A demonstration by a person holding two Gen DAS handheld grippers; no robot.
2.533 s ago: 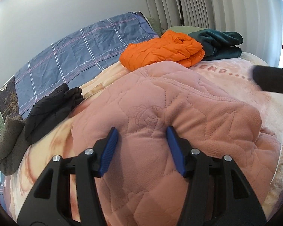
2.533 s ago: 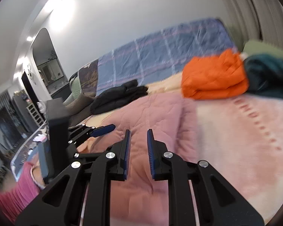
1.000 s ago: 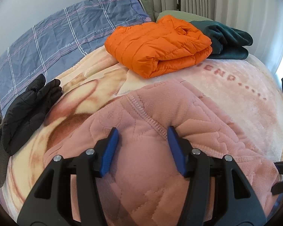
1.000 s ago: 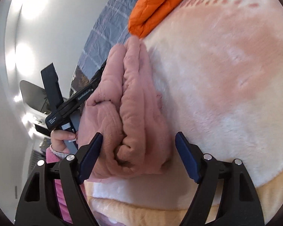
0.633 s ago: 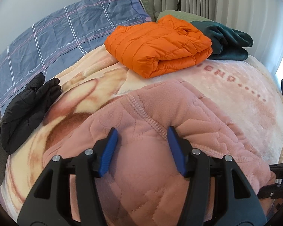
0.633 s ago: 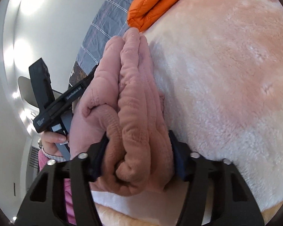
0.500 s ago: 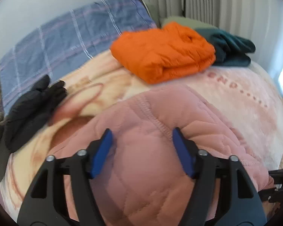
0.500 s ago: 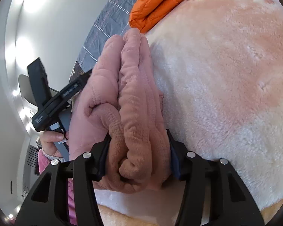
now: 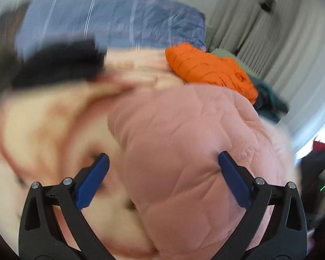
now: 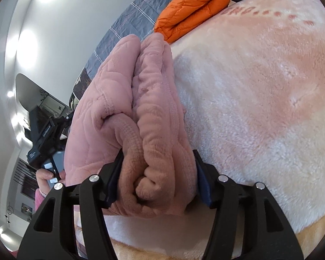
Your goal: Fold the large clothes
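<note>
A folded pink quilted garment (image 10: 140,112) lies on the peach plush blanket (image 10: 260,82). My right gripper (image 10: 157,178) is shut on the thick folded end of the pink garment, both blue pads pressed into it. In the left wrist view, which is motion-blurred, my left gripper (image 9: 162,179) is wide open over the top of the pink garment (image 9: 190,143), its right pad (image 9: 231,179) touching the fabric and its left pad over the blanket. The left gripper's body (image 10: 46,136) shows at the left of the right wrist view.
A folded orange puffer jacket (image 10: 190,6) and a dark green garment (image 9: 268,104) lie at the far end of the bed. A black jacket (image 9: 58,65) lies at the left. A blue plaid duvet (image 9: 110,21) is behind. Curtains (image 9: 281,32) hang at the right.
My right gripper has closed on the end of the pink garment. My left gripper has opened wider and swung quickly, so its view now looks from a different angle.
</note>
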